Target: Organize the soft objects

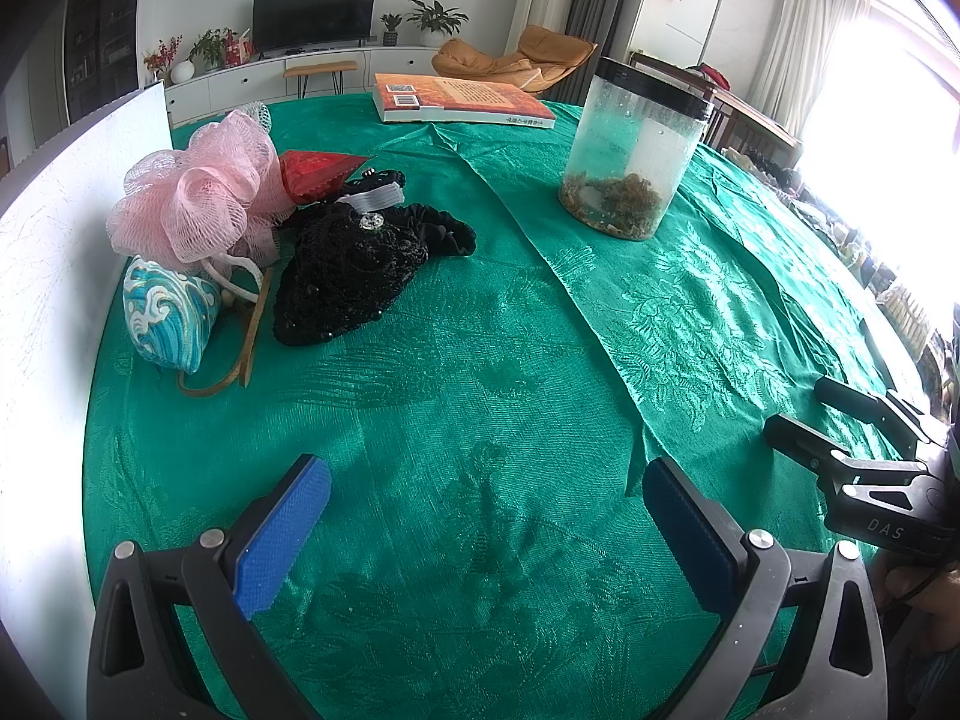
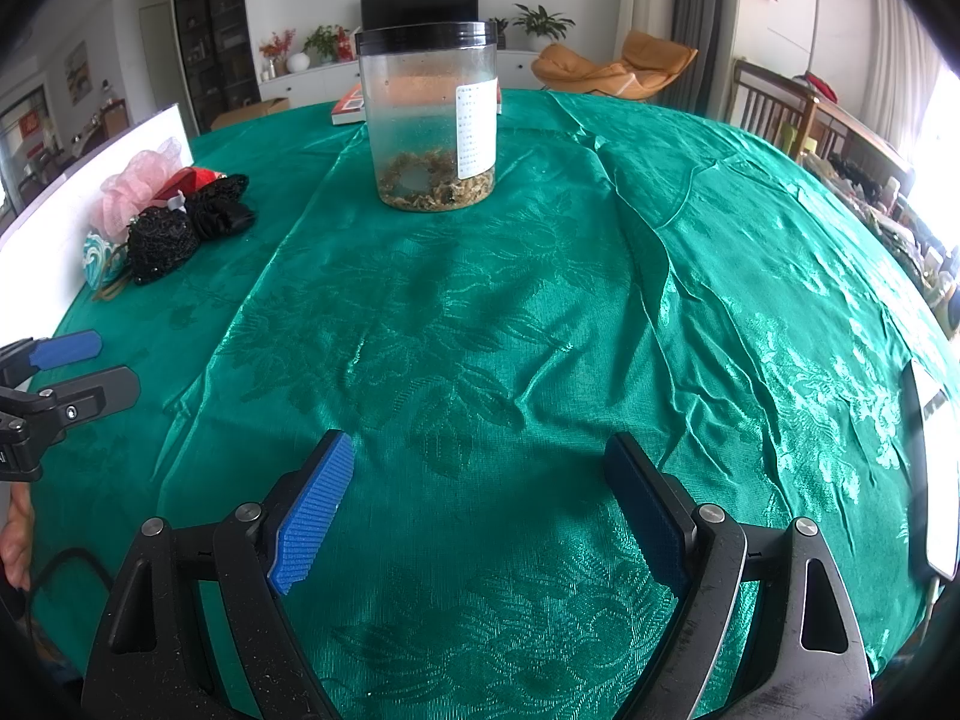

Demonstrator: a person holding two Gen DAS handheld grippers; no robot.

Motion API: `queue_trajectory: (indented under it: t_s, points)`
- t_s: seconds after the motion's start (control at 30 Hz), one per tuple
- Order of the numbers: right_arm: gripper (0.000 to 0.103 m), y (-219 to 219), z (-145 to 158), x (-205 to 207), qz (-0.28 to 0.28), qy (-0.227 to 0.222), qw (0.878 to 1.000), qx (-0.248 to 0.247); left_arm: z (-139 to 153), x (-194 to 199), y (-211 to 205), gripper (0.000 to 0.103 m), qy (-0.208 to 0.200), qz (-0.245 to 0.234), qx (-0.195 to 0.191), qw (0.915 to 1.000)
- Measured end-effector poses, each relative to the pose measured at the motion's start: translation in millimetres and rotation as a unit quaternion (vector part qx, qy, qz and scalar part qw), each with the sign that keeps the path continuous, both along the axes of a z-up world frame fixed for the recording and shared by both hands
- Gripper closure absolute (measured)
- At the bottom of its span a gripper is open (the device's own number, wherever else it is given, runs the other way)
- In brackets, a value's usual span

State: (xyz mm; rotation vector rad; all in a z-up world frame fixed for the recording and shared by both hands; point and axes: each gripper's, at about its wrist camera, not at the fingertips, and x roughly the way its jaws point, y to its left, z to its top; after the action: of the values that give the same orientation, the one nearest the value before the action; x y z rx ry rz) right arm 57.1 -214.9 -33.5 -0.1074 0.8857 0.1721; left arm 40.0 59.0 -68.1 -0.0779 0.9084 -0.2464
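A pile of soft things lies at the far left of the green tablecloth [image 1: 480, 396]: a pink mesh bath pouf [image 1: 198, 192], a red pouch [image 1: 312, 174], a black lace bag [image 1: 348, 276], a black scrunchie [image 1: 444, 231] and a blue wave-pattern pouch [image 1: 165, 312]. The pile also shows small in the right wrist view [image 2: 168, 222]. My left gripper [image 1: 486, 516] is open and empty, well short of the pile. My right gripper [image 2: 480, 498] is open and empty over bare cloth; it shows in the left wrist view [image 1: 840, 420] at the right edge.
A clear plastic jar [image 1: 630, 156] with a black lid and dried bits inside stands mid-table. A book [image 1: 456, 99] lies at the far edge. A white board [image 1: 66, 198] stands along the left side. A white flat object [image 2: 936, 468] lies at the right edge.
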Motion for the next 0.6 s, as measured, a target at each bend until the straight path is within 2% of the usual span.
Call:
queue_trajectory:
  t_s: [0.6]
  points:
    - [0.016, 0.0, -0.1, -0.3, 0.000, 0.000, 1.000, 0.000, 1.0, 0.3, -1.0, 0.000, 0.000, 0.000, -0.002, 1.0000]
